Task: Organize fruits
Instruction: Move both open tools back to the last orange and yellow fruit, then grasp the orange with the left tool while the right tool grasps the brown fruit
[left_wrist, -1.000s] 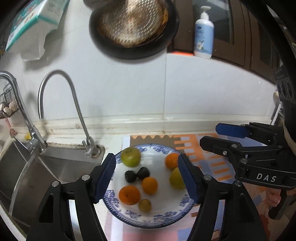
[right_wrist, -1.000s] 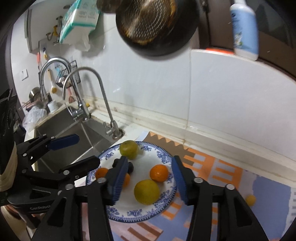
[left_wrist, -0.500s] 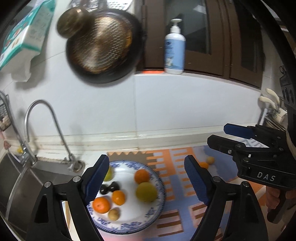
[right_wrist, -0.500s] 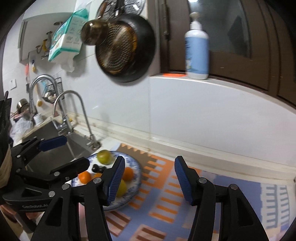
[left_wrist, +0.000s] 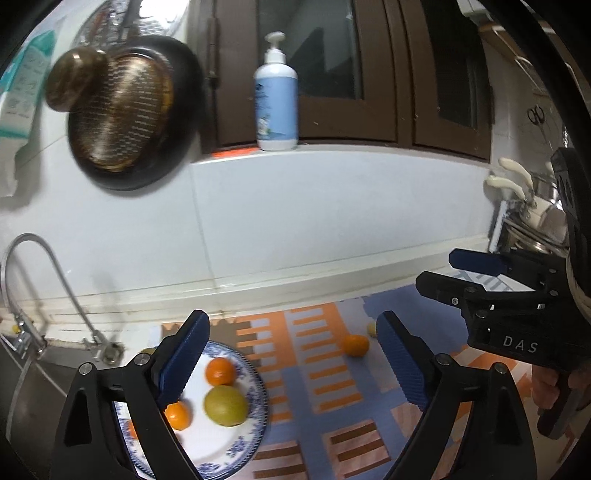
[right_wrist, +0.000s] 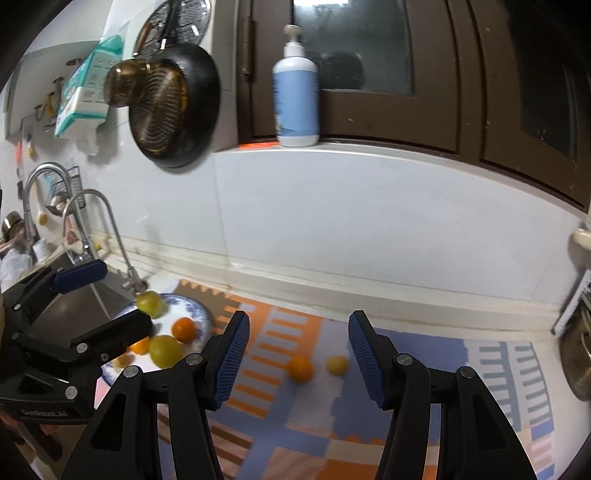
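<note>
A blue-and-white plate (left_wrist: 258, 398) at the lower left carries two oranges (left_wrist: 220, 371) and a yellow-green fruit (left_wrist: 226, 405). On the patterned mat to its right lie a loose orange (left_wrist: 355, 345) and a small yellow fruit (left_wrist: 372, 328). My left gripper (left_wrist: 293, 360) hangs above the mat beside the plate, its jaws opening with nothing between them. In the right wrist view my right gripper (right_wrist: 299, 354) is open and empty, short of the loose orange (right_wrist: 300, 368) and yellow fruit (right_wrist: 337, 364). The plate (right_wrist: 199, 314) lies to its left.
A sink (left_wrist: 33, 373) with a curved faucet (left_wrist: 55, 266) lies left of the plate. A dark pan (left_wrist: 122, 114) hangs on the tiled wall. A soap bottle (left_wrist: 276, 92) stands on the window ledge. Metal pots (left_wrist: 539, 225) crowd the far right.
Both grippers swung right, away from above the plate toward the mat. The left jaws spread wider. The loose orange and yellow fruit came into view.
</note>
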